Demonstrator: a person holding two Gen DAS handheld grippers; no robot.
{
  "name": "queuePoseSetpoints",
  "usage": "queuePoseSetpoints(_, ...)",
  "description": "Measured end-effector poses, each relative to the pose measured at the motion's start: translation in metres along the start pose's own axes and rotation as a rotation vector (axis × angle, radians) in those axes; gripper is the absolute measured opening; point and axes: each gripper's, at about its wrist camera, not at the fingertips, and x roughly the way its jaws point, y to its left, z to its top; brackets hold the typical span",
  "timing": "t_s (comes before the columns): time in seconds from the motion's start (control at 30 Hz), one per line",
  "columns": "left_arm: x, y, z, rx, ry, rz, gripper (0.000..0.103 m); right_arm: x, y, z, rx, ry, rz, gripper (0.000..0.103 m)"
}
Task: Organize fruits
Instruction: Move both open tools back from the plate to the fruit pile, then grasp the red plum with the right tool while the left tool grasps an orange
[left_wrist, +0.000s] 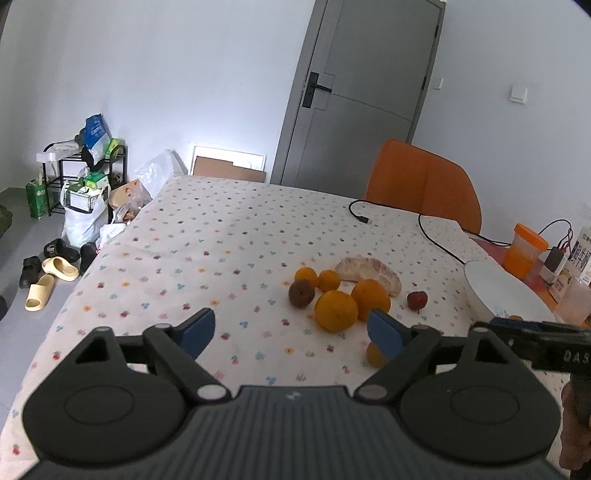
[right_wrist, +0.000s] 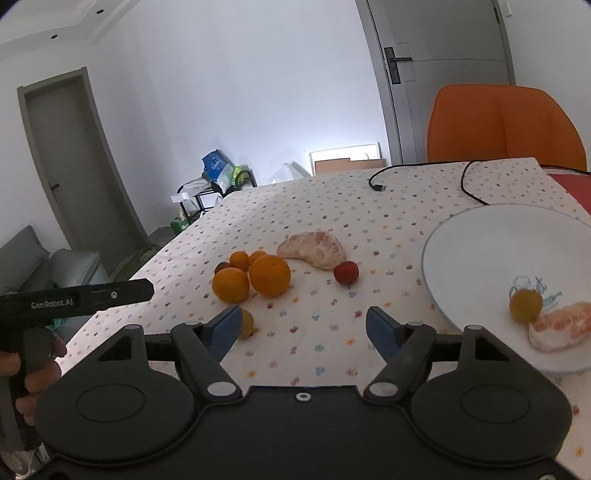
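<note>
Orange fruits (right_wrist: 251, 275) sit clustered mid-table; the plate (right_wrist: 480, 236) to the right already holds two pieces. Both the left gripper (left_wrist: 291, 328) and right gripper (right_wrist: 304, 326) hover open and empty. Next, I judge: close around the small yellow fruit (right_wrist: 246, 324) nearest the right gripper.

Setting: a lived-in home, dining area.
Table: floral tablecloth (left_wrist: 229, 236), orange chair (left_wrist: 424, 181) behind.
Floor: slippers (left_wrist: 48, 277), shopping bags (left_wrist: 83, 218), cluttered rack (left_wrist: 88, 162).
Beyond: grey doors (left_wrist: 365, 85), sofa (right_wrist: 26, 266).
</note>
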Motion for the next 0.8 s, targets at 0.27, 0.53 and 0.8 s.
queuePoseSetpoints(0.27, 0.022, -0.006, 0.007, -0.017, 0.014, 0.018, 0.065, 0.02, -0.006, 0.02, -0.025, 0.01, -0.013, 0.054)
queuePoseSetpoints(0.53, 0.042, -0.013, 0.009, -0.038, 0.043, 0.0, 0.052, 0.046, -0.008, 0.03, -0.084, 0.064, -0.051, 0.043)
queuePoseSetpoints(0.8, 0.061, -0.018, 0.01, -0.052, 0.075, -0.007, 0.045, 0.066, -0.008, 0.034, -0.123, 0.111, -0.085, 0.039)
